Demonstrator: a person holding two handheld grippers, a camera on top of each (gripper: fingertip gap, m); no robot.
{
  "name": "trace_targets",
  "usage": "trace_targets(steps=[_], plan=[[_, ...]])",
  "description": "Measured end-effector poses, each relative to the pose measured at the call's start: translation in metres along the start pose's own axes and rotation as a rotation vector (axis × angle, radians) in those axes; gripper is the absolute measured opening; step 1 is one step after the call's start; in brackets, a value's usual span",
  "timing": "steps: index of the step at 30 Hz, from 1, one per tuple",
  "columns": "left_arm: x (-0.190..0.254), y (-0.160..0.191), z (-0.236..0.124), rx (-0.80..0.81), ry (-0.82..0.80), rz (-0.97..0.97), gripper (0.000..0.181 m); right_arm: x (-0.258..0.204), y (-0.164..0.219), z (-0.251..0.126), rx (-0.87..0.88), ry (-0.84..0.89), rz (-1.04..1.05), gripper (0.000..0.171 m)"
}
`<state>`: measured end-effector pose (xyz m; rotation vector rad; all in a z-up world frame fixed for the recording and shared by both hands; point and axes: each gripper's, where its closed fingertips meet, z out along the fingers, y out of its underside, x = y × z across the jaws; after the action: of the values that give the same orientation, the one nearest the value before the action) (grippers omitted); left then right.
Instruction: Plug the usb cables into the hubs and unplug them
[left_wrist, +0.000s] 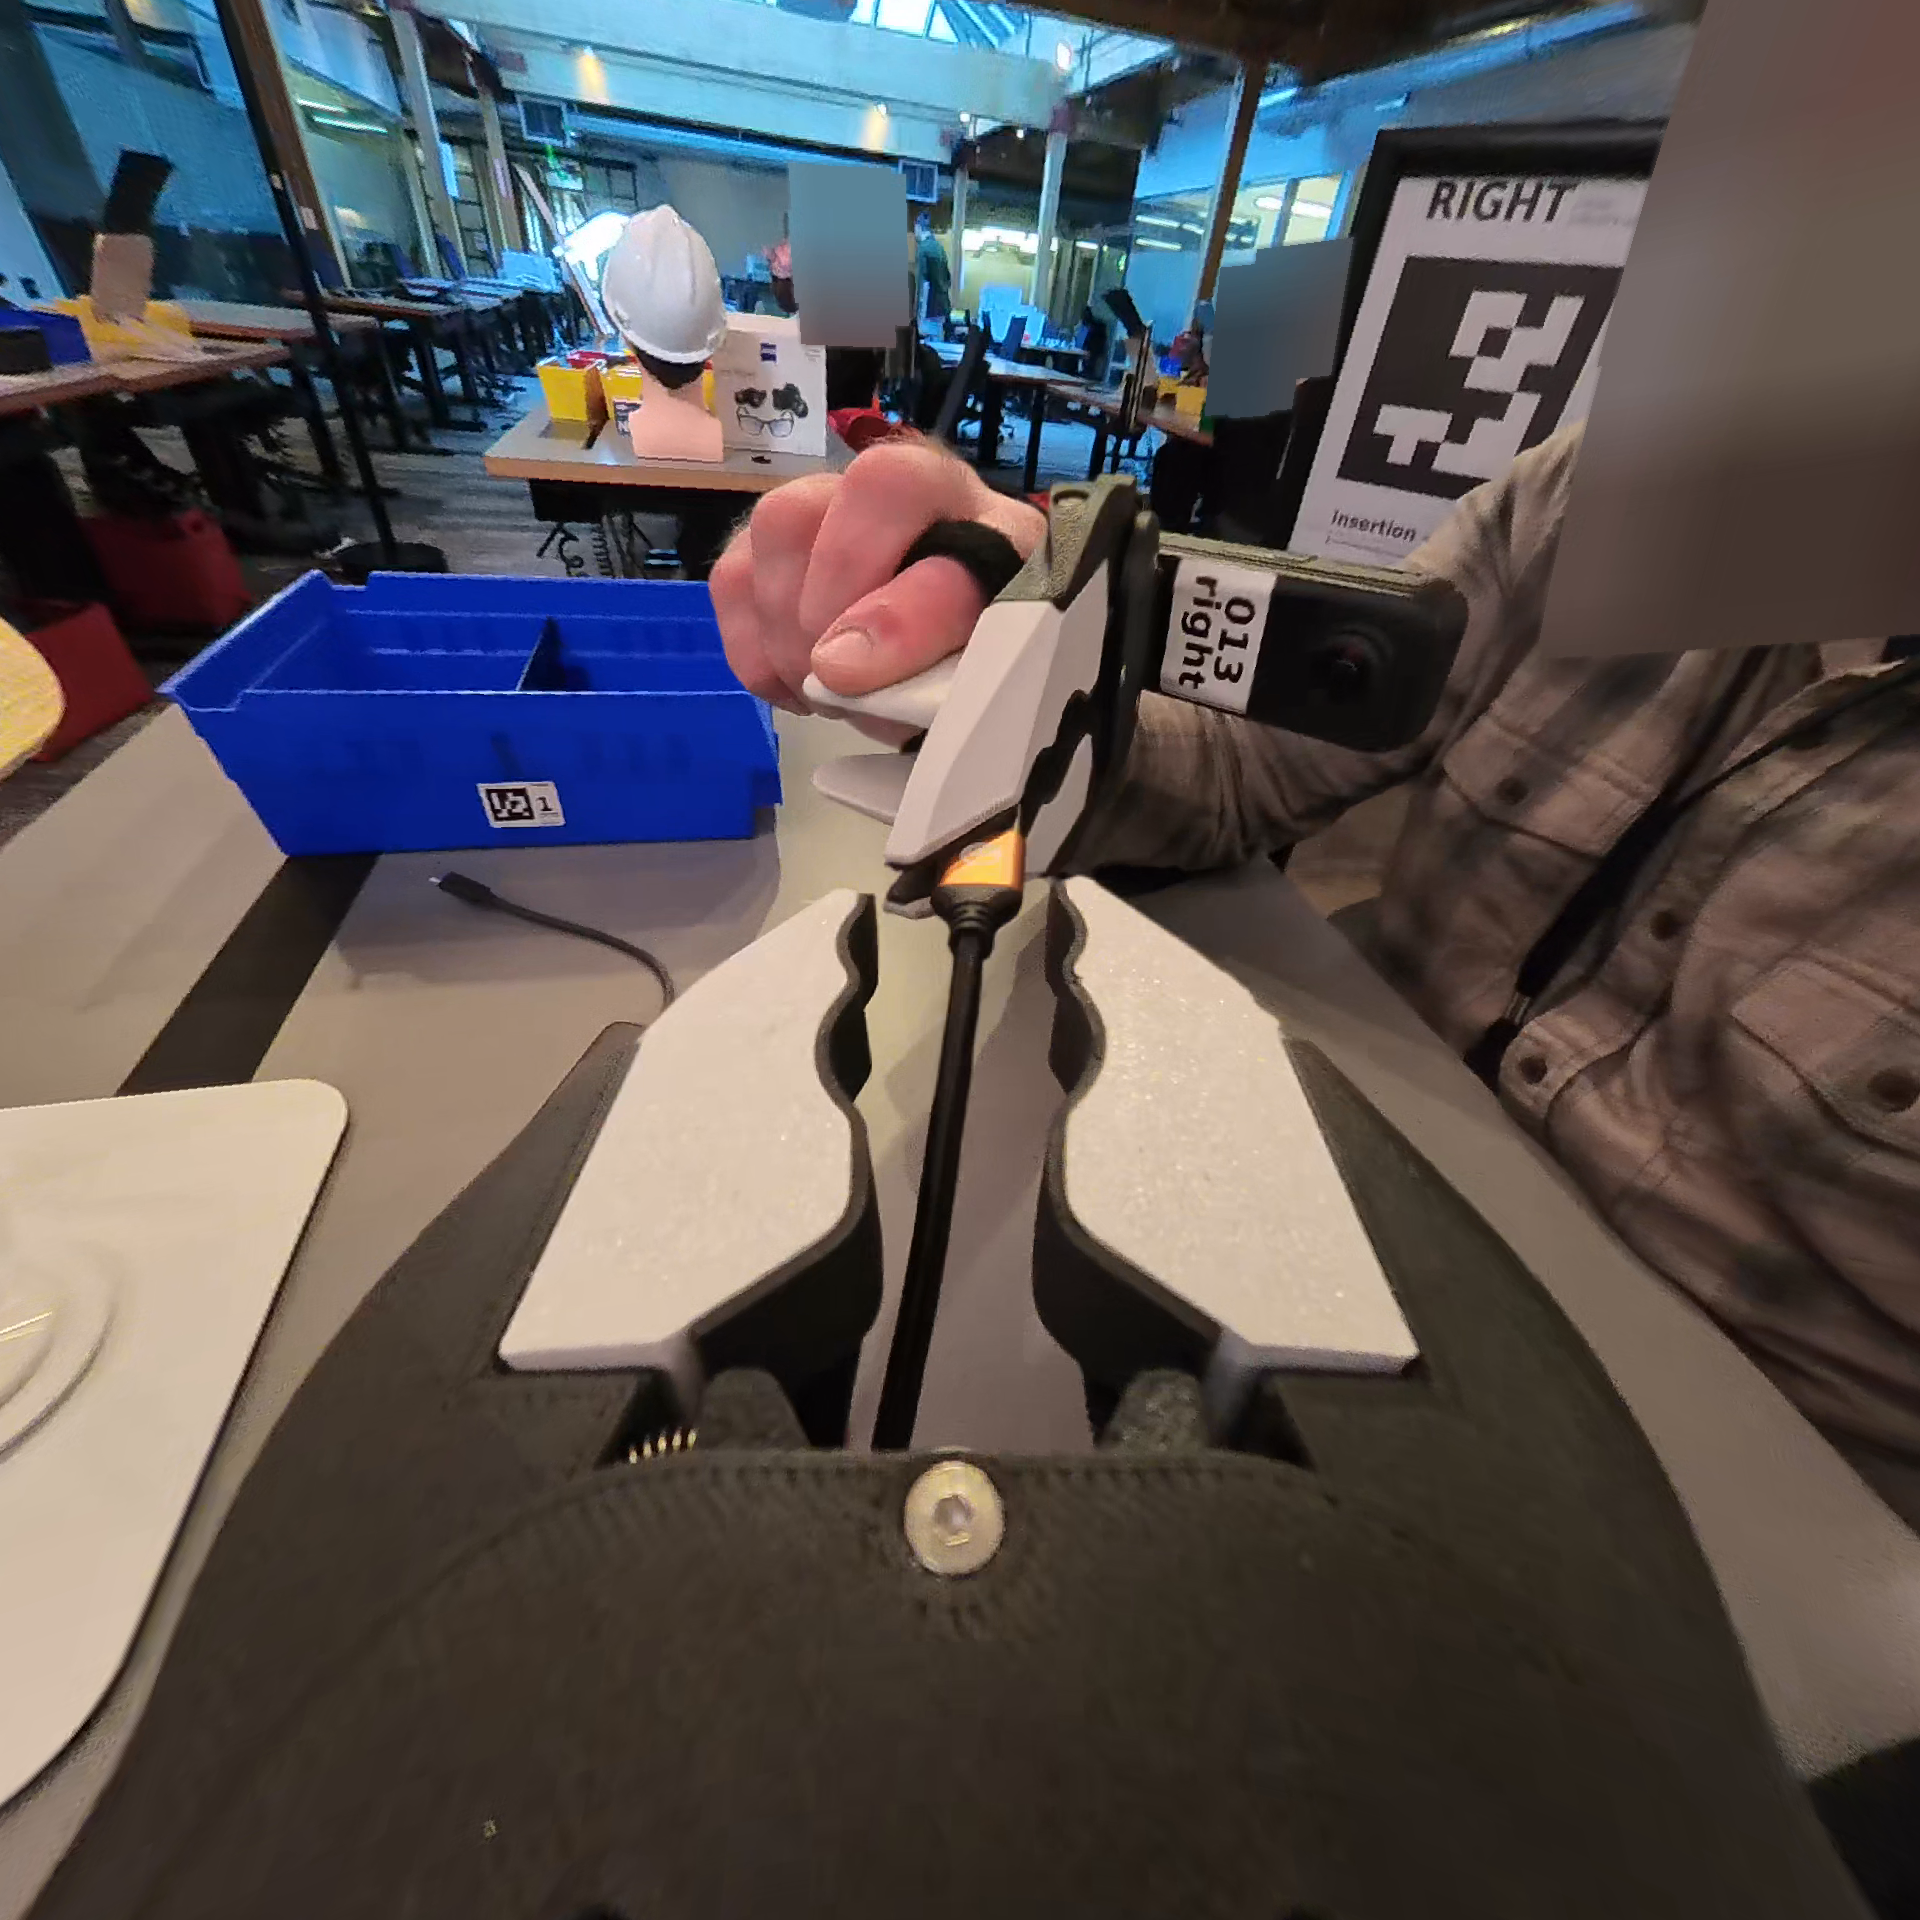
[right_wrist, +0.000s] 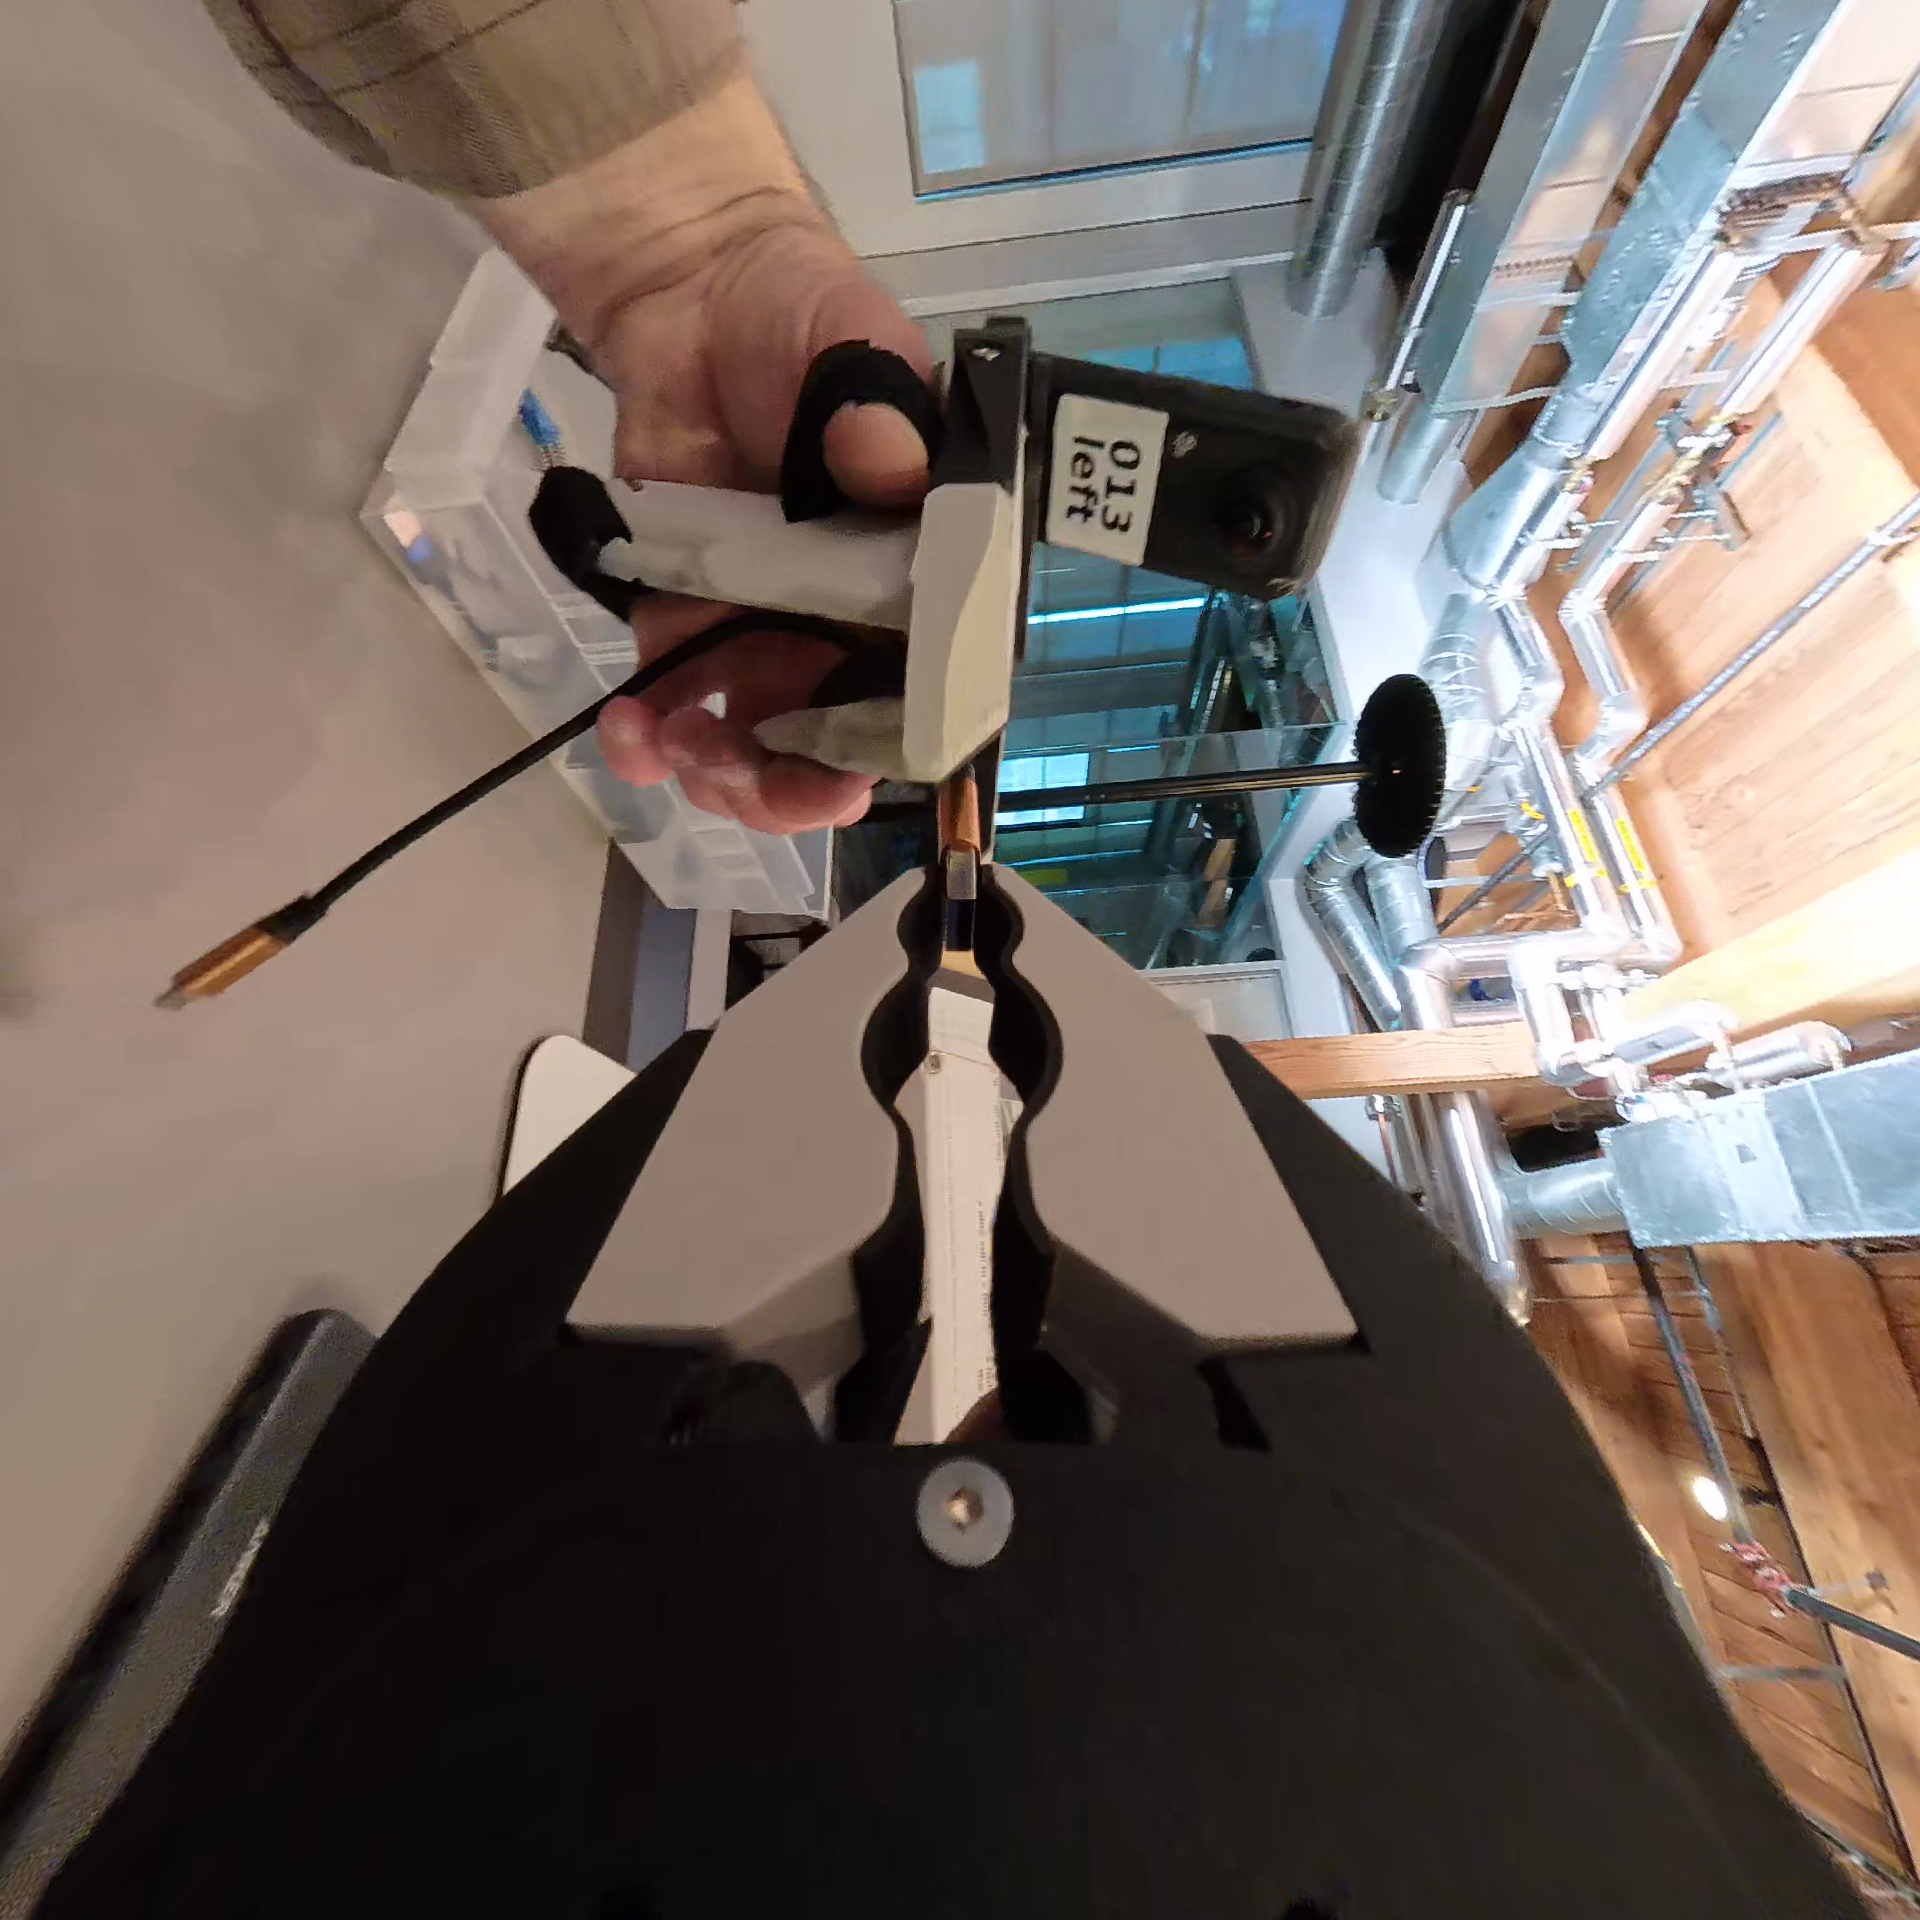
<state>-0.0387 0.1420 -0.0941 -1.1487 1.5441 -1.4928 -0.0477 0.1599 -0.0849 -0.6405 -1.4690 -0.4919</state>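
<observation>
My left gripper (left_wrist: 961, 902) is open, its grey fingers (left_wrist: 727, 1132) on either side of a black cable (left_wrist: 940, 1143) that runs back between them without being pinched. The cable ends in an orange USB plug (left_wrist: 982, 860) just past my fingertips. My right gripper (right_wrist: 961, 883) is shut on a thin white hub (right_wrist: 956, 1195), and the plug (right_wrist: 961, 821) sits in the hub's end port. In the left wrist view the right gripper (left_wrist: 935, 883) comes in from above and hides most of the hub. The cable's other orange plug (right_wrist: 229, 961) hangs free over the table.
A blue divided bin (left_wrist: 478, 707) stands at the back left of the grey table (left_wrist: 436, 997). A second black cable (left_wrist: 561, 920) lies in front of it. A white pad (left_wrist: 135, 1299) lies at the left. A clear plastic organiser (right_wrist: 468, 499) stands behind the left hand. My left and right fingertips are right by each other.
</observation>
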Motion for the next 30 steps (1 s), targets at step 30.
trace_targets(steps=[30], plan=[[-0.016,-0.022,0.017,0.233,-0.049,-0.038,0.026,0.017,0.019,-0.007,-0.035,0.101,-0.023,0.002]])
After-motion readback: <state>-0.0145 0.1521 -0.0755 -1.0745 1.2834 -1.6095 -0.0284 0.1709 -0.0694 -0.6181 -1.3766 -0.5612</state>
